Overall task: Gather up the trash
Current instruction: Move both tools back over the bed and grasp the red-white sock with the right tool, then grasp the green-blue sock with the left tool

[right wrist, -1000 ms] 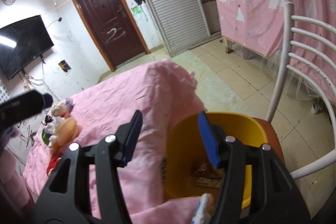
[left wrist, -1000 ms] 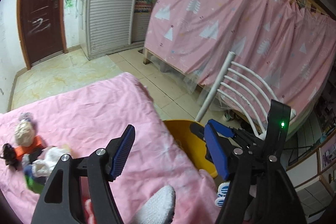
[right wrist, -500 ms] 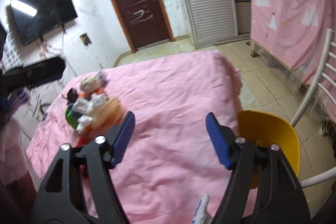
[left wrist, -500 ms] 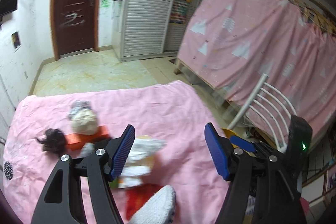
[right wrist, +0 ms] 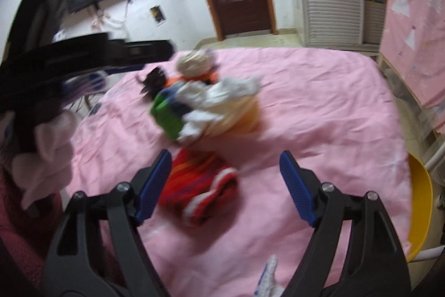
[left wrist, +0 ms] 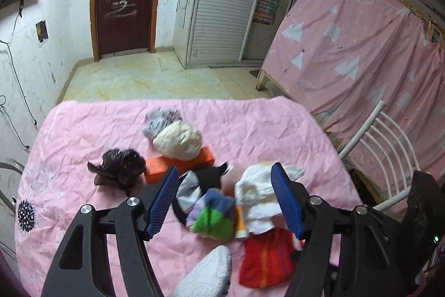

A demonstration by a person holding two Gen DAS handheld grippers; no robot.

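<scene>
**Operator:** Trash sits in a heap near the middle of the tabletop [left wrist: 69, 130], which wears a wrinkled pink cloth. My left tool [left wrist: 225, 199] hangs above the heap with its jaws spread and nothing pinched. Framed between the blue pads in that view are a green and blue wad [left wrist: 214, 219] and a crumpled white tissue [left wrist: 258, 194].

**Observer:** What else lies in the heap?

**Operator:** A red striped wrapper [left wrist: 267, 260] lies nearest me. Beyond the wad I see an orange box [left wrist: 155, 171] with a cream-coloured ball [left wrist: 178, 142] resting on its far edge, and a black crinkled bag [left wrist: 119, 166] just beside the box on its left. A grey patterned scrap [left wrist: 160, 120] touches the ball from behind.

**Observer:** And your right side?

**Operator:** My right tool [right wrist: 225, 185] has just been opening. Its jaws stand wide apart with nothing between the pads. The red wrapper [right wrist: 197, 188] lies on the cloth just behind the left pad in that view, which is blurred. The tissue and the green wad [right wrist: 167, 116] lie farther out.

**Observer:** Where is the bin?

**Operator:** A yellow bin [right wrist: 420, 202] shows at the right edge of the right wrist view, past the tabletop's edge and well apart from the heap. A white chair [left wrist: 381, 138] stands on that same side.
</scene>
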